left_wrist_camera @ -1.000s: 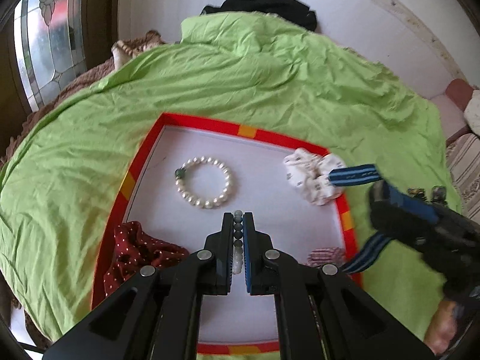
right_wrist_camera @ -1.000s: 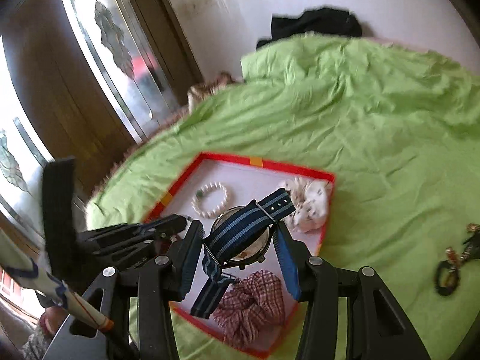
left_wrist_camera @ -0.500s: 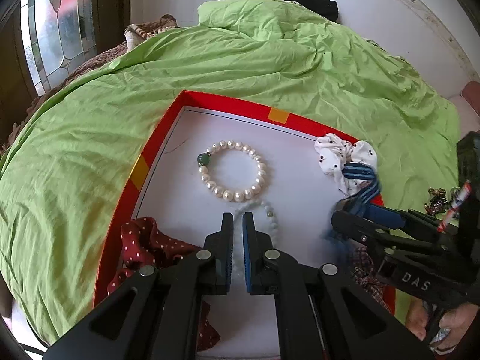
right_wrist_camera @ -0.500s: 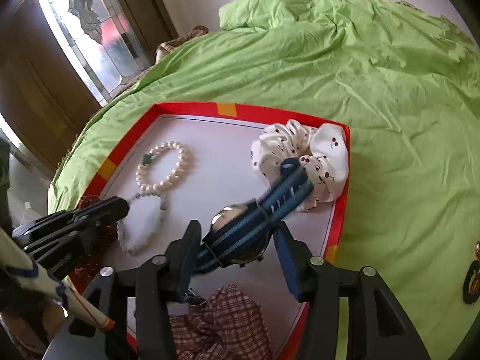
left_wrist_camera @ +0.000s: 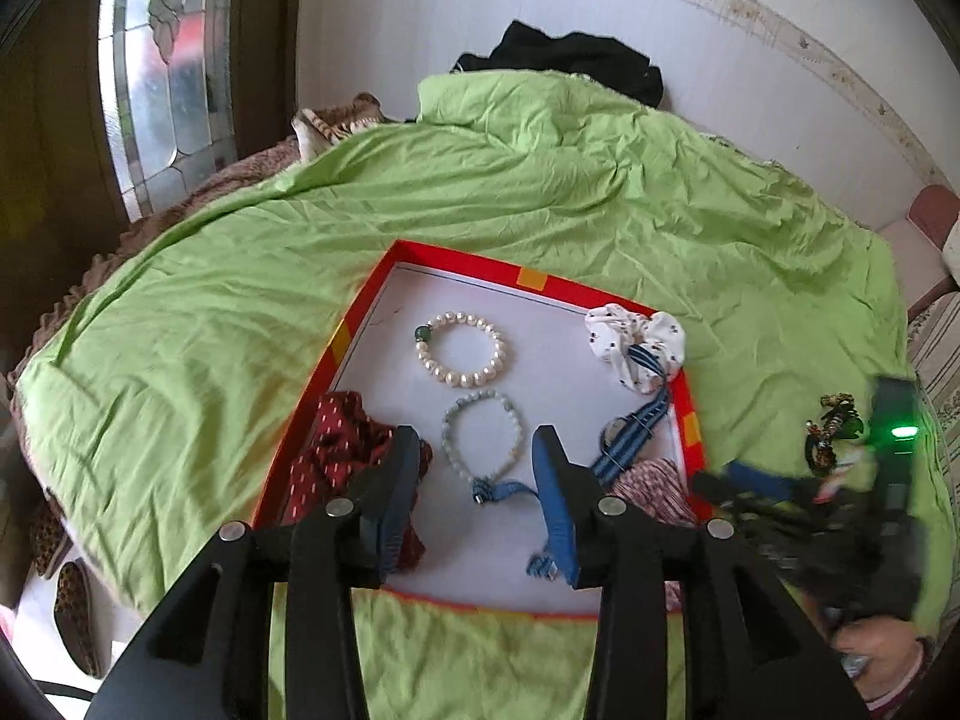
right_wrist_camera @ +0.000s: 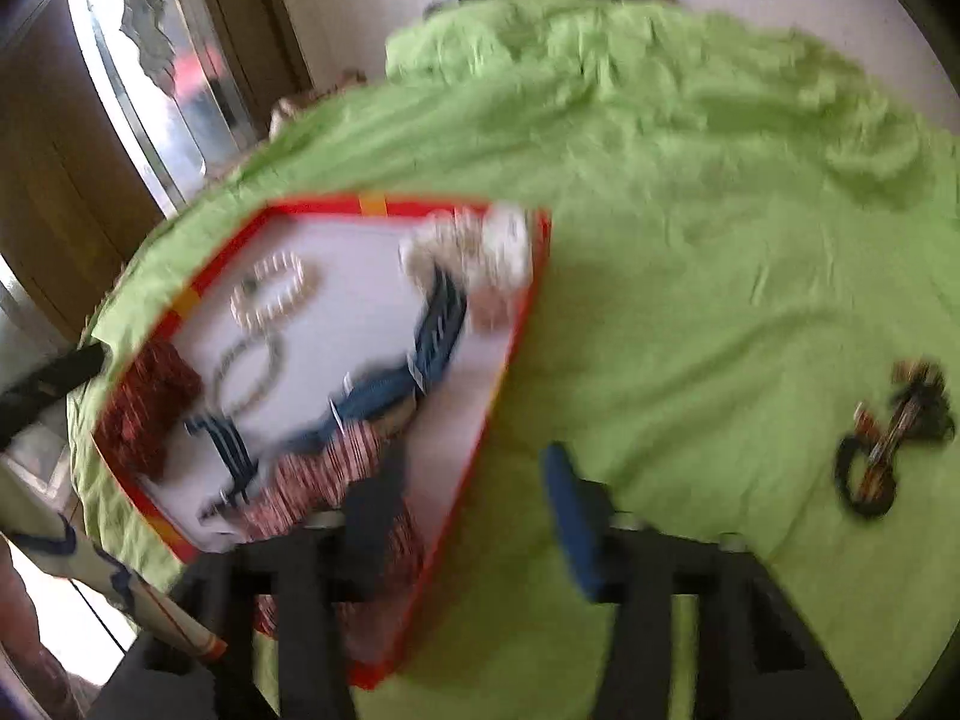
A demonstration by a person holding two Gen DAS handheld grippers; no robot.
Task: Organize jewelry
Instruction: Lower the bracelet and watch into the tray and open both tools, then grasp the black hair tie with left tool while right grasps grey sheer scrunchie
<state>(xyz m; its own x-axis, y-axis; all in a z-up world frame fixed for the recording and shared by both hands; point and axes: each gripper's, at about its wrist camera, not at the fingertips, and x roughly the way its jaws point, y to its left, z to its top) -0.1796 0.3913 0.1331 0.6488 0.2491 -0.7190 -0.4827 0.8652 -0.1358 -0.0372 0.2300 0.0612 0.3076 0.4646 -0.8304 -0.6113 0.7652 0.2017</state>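
A red-rimmed tray [left_wrist_camera: 468,261] with a white floor lies on the green bedspread. In it are a pearl bracelet [left_wrist_camera: 459,348], a pale green bead bracelet [left_wrist_camera: 483,438] with a blue tassel, and a watch [left_wrist_camera: 636,426] on a blue striped strap. My left gripper [left_wrist_camera: 474,498] hangs over the near part of the tray with its jaws opening. The bead bracelet lies flat beyond them, untouched. In the blurred right wrist view my right gripper [right_wrist_camera: 474,516] hovers over the tray's right rim [right_wrist_camera: 516,348], its jaws closing with nothing between them. The watch [right_wrist_camera: 408,384] lies free on the tray.
Three scrunchies share the tray: white [left_wrist_camera: 636,342], dark red dotted [left_wrist_camera: 342,456] and plaid [left_wrist_camera: 654,480]. A dark ornament [right_wrist_camera: 888,450] lies on the bedspread [left_wrist_camera: 540,198] to the right. Black clothing [left_wrist_camera: 570,60] sits by the wall, and a glass door [left_wrist_camera: 156,90] stands at left.
My left gripper opened, let the bead bracelet go onto the tray and drew back. My right gripper let the watch go in the tray and swung right over the rim.
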